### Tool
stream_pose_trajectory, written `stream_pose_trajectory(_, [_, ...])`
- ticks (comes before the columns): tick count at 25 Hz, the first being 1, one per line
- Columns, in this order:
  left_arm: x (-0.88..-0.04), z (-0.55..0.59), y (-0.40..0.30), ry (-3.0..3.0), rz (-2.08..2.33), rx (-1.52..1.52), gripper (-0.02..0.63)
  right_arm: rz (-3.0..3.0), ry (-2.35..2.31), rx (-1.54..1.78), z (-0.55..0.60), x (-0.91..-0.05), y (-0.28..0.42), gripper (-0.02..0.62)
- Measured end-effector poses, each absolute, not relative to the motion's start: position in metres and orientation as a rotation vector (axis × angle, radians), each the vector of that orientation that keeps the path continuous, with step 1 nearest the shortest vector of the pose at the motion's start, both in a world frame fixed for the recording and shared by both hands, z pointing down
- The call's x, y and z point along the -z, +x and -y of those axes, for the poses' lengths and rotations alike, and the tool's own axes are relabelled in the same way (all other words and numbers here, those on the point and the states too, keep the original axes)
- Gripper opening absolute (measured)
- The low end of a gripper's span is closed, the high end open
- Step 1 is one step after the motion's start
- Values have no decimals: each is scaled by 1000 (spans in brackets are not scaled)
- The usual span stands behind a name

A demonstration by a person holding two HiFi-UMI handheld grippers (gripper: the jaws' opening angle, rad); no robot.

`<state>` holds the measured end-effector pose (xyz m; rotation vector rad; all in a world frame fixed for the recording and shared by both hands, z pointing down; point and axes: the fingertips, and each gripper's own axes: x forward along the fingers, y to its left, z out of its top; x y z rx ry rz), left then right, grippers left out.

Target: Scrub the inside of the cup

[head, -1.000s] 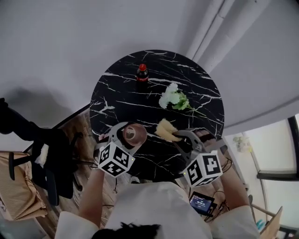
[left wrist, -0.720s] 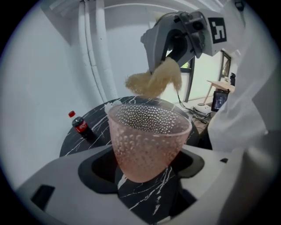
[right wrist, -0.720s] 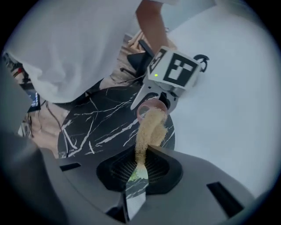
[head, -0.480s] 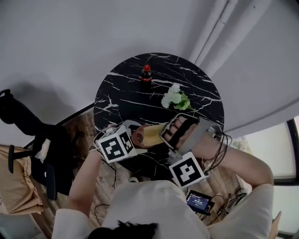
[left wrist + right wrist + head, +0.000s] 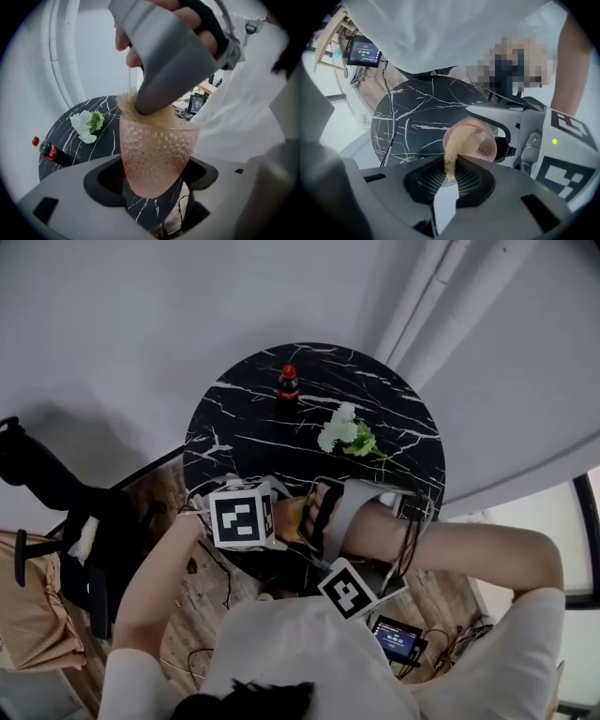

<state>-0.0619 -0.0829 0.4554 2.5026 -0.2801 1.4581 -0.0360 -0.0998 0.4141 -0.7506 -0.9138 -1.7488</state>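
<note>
A pink dimpled cup (image 5: 157, 154) sits between the jaws of my left gripper (image 5: 152, 180), which is shut on it. The cup is tilted, its mouth turned toward my right gripper (image 5: 450, 180). That gripper is shut on a tan scrubbing sponge (image 5: 454, 147), whose far end is pushed into the cup (image 5: 483, 145). In the left gripper view the sponge (image 5: 125, 101) bulges over the rim under the right gripper's grey nose (image 5: 164, 65). In the head view both grippers meet over the table's near edge, and the cup (image 5: 287, 515) shows between the left cube (image 5: 242, 515) and the right hand (image 5: 323, 510).
On the round black marble table (image 5: 244, 432) a cola bottle (image 5: 287, 382) stands at the far side and a bunch of white flowers (image 5: 345, 432) lies toward the right. A dark chair (image 5: 84, 549) stands at the left, and a small screen (image 5: 398, 638) lies on the floor.
Both grippers have rolled and closed in on each other. The cup has tipped toward the right gripper, and the sponge, earlier outside beside it, now reaches into its mouth.
</note>
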Motion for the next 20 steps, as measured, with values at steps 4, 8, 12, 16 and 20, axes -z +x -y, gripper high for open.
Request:
stream_pose_trajectory(4, [-459,84,-67,2463,214,-1565,357,966,-775,1714,97,-415,-46,58])
stream_pose_trajectory(8, [-464,82,-79,2362,148,-1649,357,1109,-772,1622,96,-420,-55,58])
stream_pose_trajectory(12, [-464,82,-86,2317,146,-1631,357,1272,-743,1439,91,-427,-67,58])
stream_pose_trajectory(16, [-462,91,-93,2300,197,-1642,357,1358,-694,1341,95,-434,-81,57])
stream_pose_trajectory(20, [-458,98,-95,2351,236,-1701,356,1361,-660,1303,97,-434,-84,55])
